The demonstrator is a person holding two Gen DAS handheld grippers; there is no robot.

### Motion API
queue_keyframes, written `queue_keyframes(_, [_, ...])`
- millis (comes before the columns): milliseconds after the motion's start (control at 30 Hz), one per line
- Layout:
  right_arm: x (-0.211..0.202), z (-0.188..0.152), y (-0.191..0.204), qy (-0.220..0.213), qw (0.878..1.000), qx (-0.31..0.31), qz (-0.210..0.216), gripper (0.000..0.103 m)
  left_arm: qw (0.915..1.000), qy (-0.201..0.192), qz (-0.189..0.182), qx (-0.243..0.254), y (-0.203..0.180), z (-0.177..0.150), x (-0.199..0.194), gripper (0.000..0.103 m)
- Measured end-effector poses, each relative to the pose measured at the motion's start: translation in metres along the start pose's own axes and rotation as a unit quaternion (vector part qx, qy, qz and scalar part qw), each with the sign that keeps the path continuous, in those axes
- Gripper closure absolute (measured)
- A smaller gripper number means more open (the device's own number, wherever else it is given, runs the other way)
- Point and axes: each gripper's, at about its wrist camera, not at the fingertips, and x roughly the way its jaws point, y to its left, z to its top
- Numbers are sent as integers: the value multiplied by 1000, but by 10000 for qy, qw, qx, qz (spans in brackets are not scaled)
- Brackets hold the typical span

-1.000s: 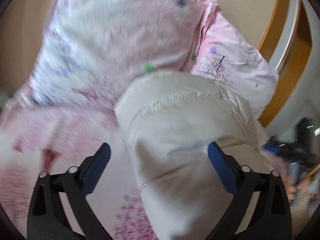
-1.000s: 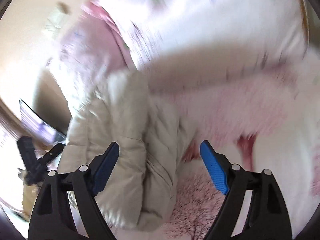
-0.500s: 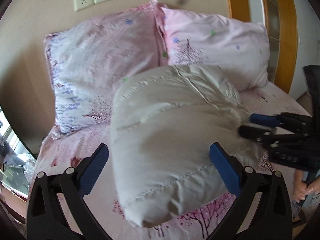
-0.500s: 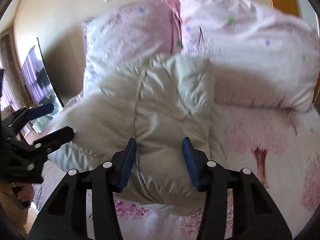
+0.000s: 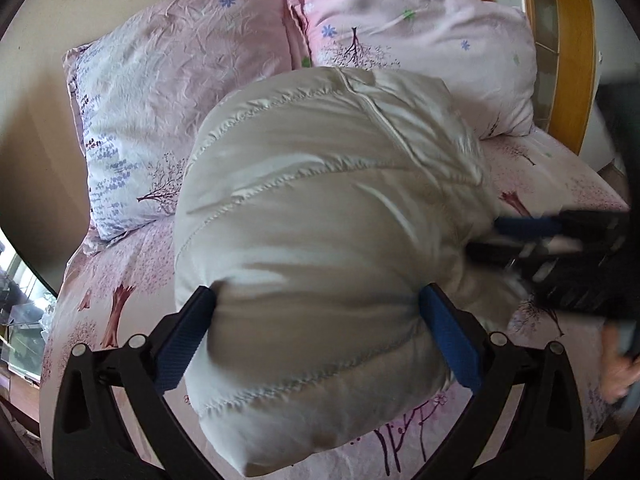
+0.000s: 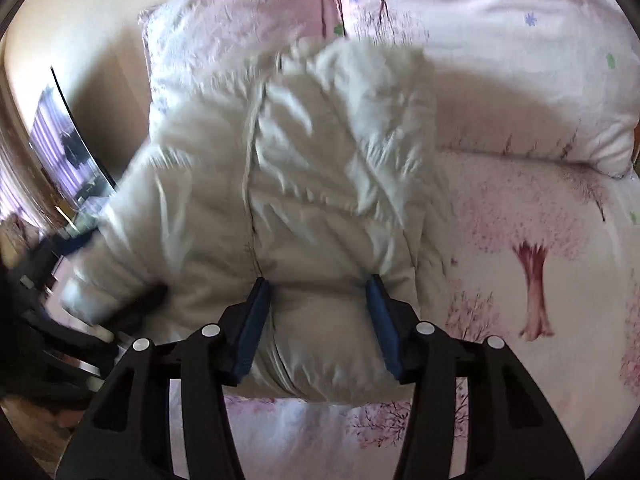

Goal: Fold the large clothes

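Cream puffer jacket on pink bed, no legible labels, both hand-held grippers clamped.

- The puffy jacket fills the middle of the bed, bulging between the jaws of the left gripper.
- Two pillows stand against the wall at the head edge, touching the jacket's far side; no gap there.
- Bare sheet lies open along the bed's left edge in the left view, and on its right half in the right view.
- The right gripper blocks the jacket's right side in the left view.
- A wooden frame bounds the far right corner.
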Motion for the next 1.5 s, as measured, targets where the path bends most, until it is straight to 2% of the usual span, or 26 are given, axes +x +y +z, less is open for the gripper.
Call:
queue_keyframes(100, [-17,37,-6,-471,9985,197,182,52,9999,6,-79,-67,4,-1,1,2])
queue_keyframes(200, [-6,74,-9,-499,9984,253,119,52,10000,-21,-52,-41,3,-2,1,2])
queue_keyframes(333, [29,114,-13,-152,9992,356,46,52,10000,-45,-30,-23,2,-2,2,2])
queue_keyframes(433, [64,125,-24,408,9975,398,-428,50,9999,-95,-45,-22,1,-1,2,2])
queue_keyframes(467, [78,123,-32,725,9949,503,-498,48,9999,-153,-61,1,0,0,1,2])
queue_keyframes(567, [93,118,-46,1091,9901,691,-548,47,9995,-317,-88,31,-2,6,-7,2])
queue_keyframes(667, [98,113,-52,1214,9873,696,-747,47,9980,-557,-248,-168,9,11,-29,2])
queue_keyframes(733, [97,111,-54,1139,9882,698,-745,47,9970,-720,-110,-248,19,13,-41,2])
queue_keyframes(767, [91,110,-53,1024,9897,679,-729,47,9965,-797,82,-248,25,13,-46,2])
queue_keyframes(867, [57,97,-39,515,9954,413,-687,46,9963,-725,388,-255,37,14,-44,2])
queue_keyframes(967, [20,78,-25,71,9981,305,-526,35,9973,-528,364,-357,44,13,-35,2])
queue_keyframes(1033, [-4,59,-16,-242,9985,223,-428,33,9972,-511,369,-398,46,11,-33,2])
queue_keyframes(1167, [-31,29,-3,-661,9962,143,-550,33,9973,-494,298,-464,44,9,-34,2])
queue_keyframes(1267, [-36,12,-1,-745,9952,139,-626,33,9977,-448,254,-438,39,4,-32,2])
queue_keyframes(1367, [-30,-1,-5,-652,9949,168,-746,33,9983,-361,110,-441,33,0,-27,2])
queue_keyframes(1433, [-18,-9,-11,-459,9952,218,-841,34,9985,-275,-32,-471,31,-3,-22,2])
queue_keyframes(1500, [-1,-15,-21,-125,9964,405,-740,34,9982,-130,-225,-532,30,-6,-14,2])
